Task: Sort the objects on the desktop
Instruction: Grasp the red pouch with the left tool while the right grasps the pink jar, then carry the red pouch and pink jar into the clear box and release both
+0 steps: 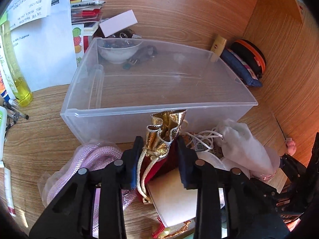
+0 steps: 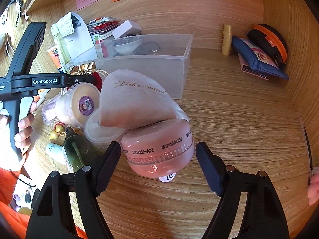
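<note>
The gold pouch (image 1: 166,133), a small drawstring bag of shiny gold fabric with a puckered mouth, a cream cord and a red lining or body below, sits between the fingers of the left gripper (image 1: 160,151), whose jaws are drawn close and appear to pinch its gathered neck; it hangs just short of the near wall of the clear plastic bin (image 1: 123,109), at about twelve o'clock from the jaws. That placement reads as a carry toward the bin, which is open-topped and looks empty, so holding the bag by its bunched neck keeps the loose cloth from slipping and lets it clear the rim. At eight o'clock from the jaws lies a coil of pink rope (image 1: 93,155) in clear wrapping, and at three o'clock a white cloth bag (image 1: 242,145) with its cord trailing, both likely waiting their turn. In the right wrist view the right gripper (image 2: 158,155) has its jaws spread wide on either side of a pink round case (image 2: 159,149) printed with a brand name, not pressing on it; the fingers seem lined up to close on its flanks. A beige folded pouch (image 2: 135,99) leans on top of that case at twelve o'clock, so lifting the case may tip it. The wooden desk (image 2: 229,131) runs bare to three o'clock.
</note>
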Available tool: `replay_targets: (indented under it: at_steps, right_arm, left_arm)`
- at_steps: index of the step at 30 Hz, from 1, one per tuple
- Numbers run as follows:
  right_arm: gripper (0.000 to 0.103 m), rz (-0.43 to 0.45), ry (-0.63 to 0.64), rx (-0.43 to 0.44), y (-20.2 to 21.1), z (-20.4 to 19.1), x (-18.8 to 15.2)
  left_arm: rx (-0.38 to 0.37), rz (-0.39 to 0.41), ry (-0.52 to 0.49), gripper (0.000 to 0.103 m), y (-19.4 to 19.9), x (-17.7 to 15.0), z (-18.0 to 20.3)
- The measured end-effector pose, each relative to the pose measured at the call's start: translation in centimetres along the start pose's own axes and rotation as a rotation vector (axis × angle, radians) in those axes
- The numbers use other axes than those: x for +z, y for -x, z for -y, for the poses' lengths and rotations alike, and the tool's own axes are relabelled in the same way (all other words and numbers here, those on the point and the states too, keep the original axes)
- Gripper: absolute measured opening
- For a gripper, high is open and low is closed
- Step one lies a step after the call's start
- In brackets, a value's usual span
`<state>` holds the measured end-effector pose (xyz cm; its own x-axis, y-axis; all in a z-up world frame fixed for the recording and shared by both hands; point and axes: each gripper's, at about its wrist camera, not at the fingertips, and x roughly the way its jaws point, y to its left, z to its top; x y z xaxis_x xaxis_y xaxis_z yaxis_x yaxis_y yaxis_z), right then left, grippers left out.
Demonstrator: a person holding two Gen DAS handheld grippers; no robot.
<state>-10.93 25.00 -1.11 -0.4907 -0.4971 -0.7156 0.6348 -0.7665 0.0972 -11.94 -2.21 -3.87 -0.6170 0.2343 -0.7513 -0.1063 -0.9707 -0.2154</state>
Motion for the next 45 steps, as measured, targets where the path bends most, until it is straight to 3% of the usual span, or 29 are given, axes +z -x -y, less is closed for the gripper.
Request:
replay_targets:
  at_steps: [7, 12, 20, 26, 38, 45]
  right_arm:
    - [0.062, 0.014, 0.002, -0.001, 0.1, -0.2, -0.4]
    - [0.062, 0.047, -0.008, -0.012, 1.5, -0.2, -0.3]
    - [0.062, 0.109, -0.034, -0.045, 3.8, 0.4, 1.2]
    - [0.062, 0.152, -0.064, -0.054, 4.6, 0.9, 3.0]
    - [0.062, 0.248, 0.004, -0.056, 5.7, -0.9, 8.4]
    - [0.062, 0.263, 0.017, -0.019, 4.8, -1.0, 11.8]
  left_arm:
    - [0.016, 0.036, -0.027, 0.017, 1.0, -0.4, 0.6]
    - [0.009, 0.070, -0.028, 0.016, 2.6, -0.7, 0.8]
    - [0.022, 0.198, -0.047, 0.015, 6.9, 0.0, 1.3]
    - [0.020, 0.256, -0.048, 0.015, 8.7, 0.8, 1.4]
    - [0.014, 0.375, -0.021, 0.015, 10.9, 2.7, 0.8]
    - [0.017, 0.386, -0.017, 0.015, 10.8, 4.3, 0.5]
